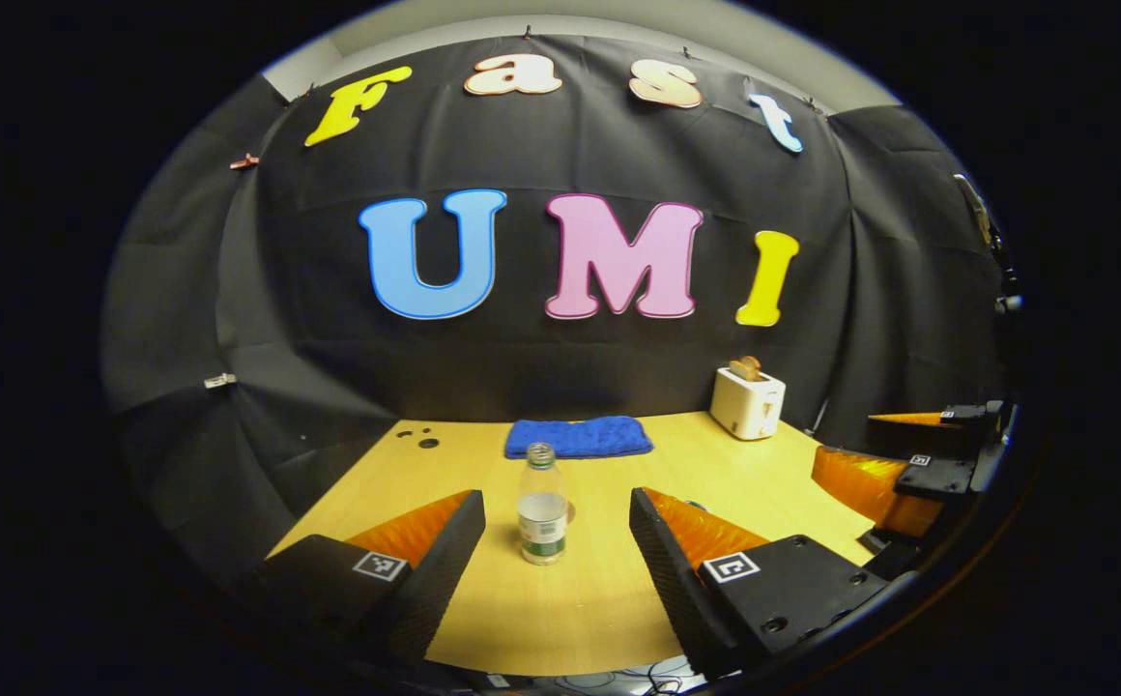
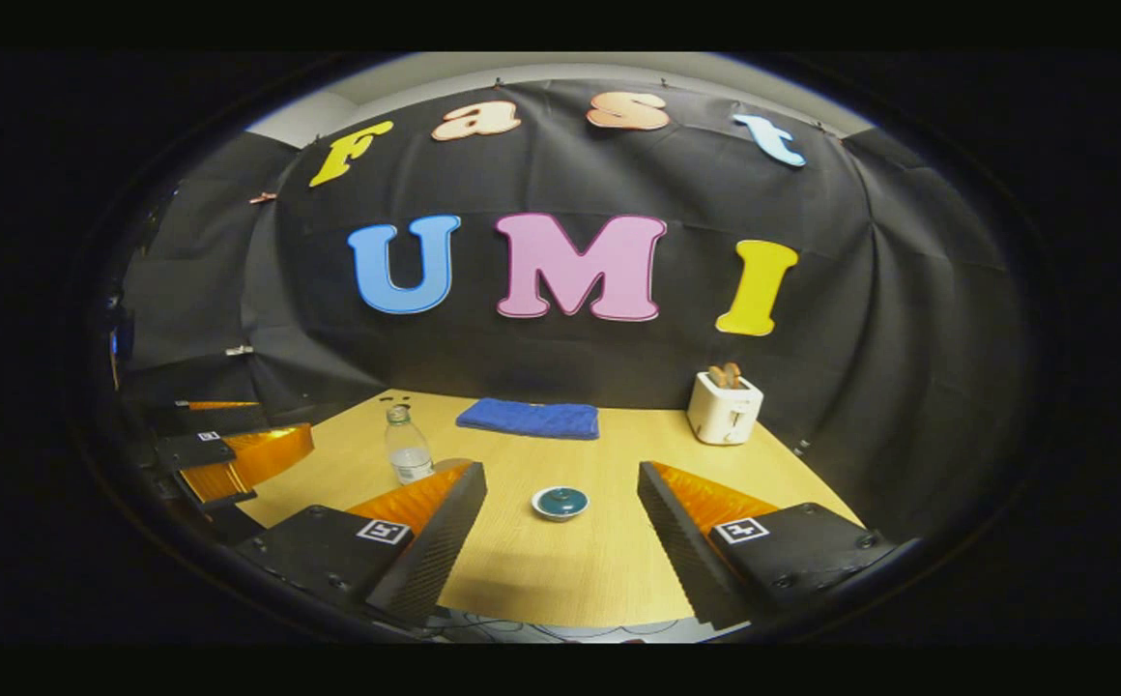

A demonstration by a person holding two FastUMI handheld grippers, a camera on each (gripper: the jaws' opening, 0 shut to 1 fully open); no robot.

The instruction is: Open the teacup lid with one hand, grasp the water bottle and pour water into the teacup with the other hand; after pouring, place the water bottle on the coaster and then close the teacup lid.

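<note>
Clear plastic water bottle [image 1: 542, 507] mid-counter looks light and squashy, so with both my left hand-held gripper [image 1: 557, 527] and right hand-held gripper [image 2: 560, 503] spread wide, I'd pinch its labelled belly gently.

One bottle [image 1: 542, 507], one teacup [image 2: 560, 502], one towel [image 1: 579, 437], one toaster [image 1: 747, 402].

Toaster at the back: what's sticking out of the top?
Browned toast stands in the slots of the toaster, tops poking out. The lower part of each slice is hidden inside.
</note>
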